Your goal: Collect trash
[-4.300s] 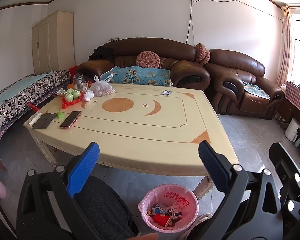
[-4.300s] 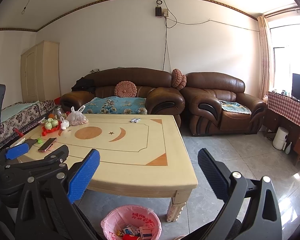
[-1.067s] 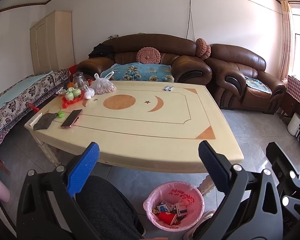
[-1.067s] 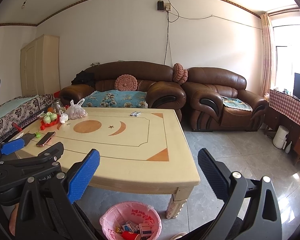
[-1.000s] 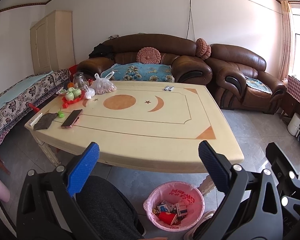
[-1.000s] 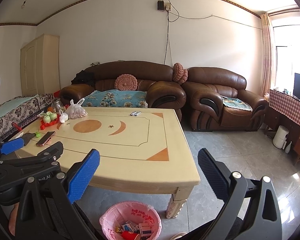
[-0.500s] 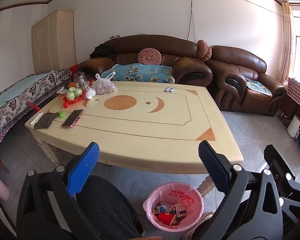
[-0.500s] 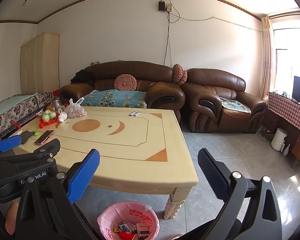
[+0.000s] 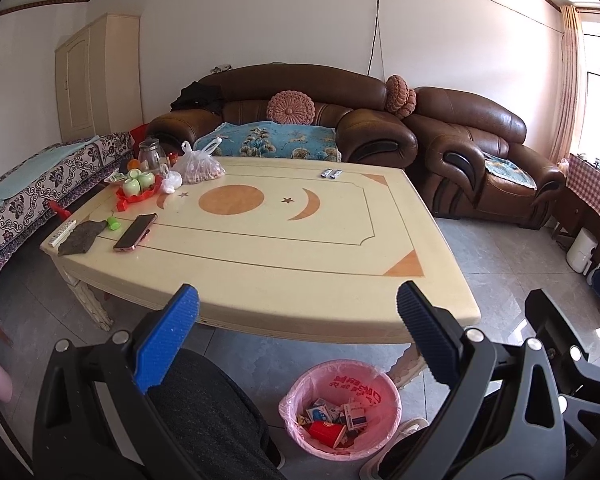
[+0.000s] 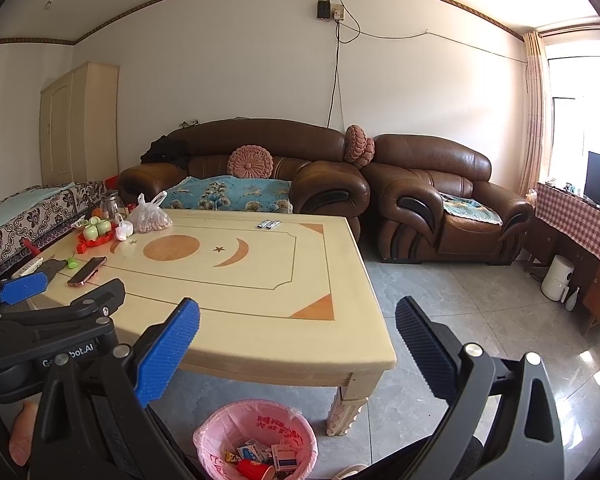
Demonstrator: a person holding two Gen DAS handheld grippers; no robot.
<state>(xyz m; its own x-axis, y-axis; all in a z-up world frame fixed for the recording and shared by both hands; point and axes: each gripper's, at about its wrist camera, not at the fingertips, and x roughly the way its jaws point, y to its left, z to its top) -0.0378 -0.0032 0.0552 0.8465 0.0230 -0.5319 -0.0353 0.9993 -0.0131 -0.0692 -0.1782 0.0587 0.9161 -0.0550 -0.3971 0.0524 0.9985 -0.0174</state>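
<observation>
A pink-lined trash bin (image 9: 340,412) (image 10: 255,440) stands on the floor by the near table leg, holding small boxes, wrappers and a red cup. My left gripper (image 9: 295,320) hangs open above and before the table's near edge, nothing between its fingers. My right gripper (image 10: 295,332) is likewise open and empty, to the right of the left one, whose body shows in the right wrist view. Two small wrapped packets (image 9: 331,173) (image 10: 269,224) lie near the table's far edge. A white crumpled wad (image 9: 171,182) sits by the red tray.
The cream table (image 9: 259,264) carries a phone (image 9: 135,233), dark cloth (image 9: 79,237), remote, green cap, red tray of green cups (image 9: 137,189), glass jug and plastic bag of nuts (image 9: 199,168). Brown sofas (image 9: 300,120) stand behind. A person's dark-clothed leg (image 9: 211,416) is below.
Both grippers have drifted slightly; the view shifts a little. Both stay open and empty, and nothing on the table has moved.
</observation>
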